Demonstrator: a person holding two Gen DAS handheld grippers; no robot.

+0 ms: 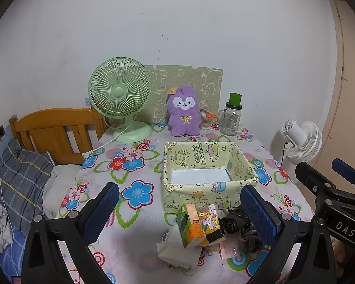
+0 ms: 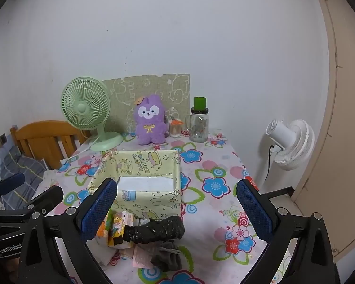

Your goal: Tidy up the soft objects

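Several soft items, tissue packs (image 1: 201, 224), a black bag roll (image 2: 157, 230) and a grey cloth (image 2: 168, 255), lay heaped on the floral table (image 1: 135, 213) just before the yellow box (image 1: 208, 187). Left gripper (image 1: 179, 209) gaped wide around the heap, holding nothing. Right gripper (image 2: 176, 204) also wide open, heap low between its fingers, untouched.

My bench wears a smooth, faintly glossy flowered cloth (image 1: 135, 236), the box (image 1: 201, 189) is wrapped in shiny printed paper, the purple toy (image 1: 183, 116) is fuzzy plush, the jar (image 1: 230, 120) clear glass, the headboard (image 1: 56, 130) varnished wood, and my hand-held gripper pads (image 1: 260, 213) rough blue rubber.
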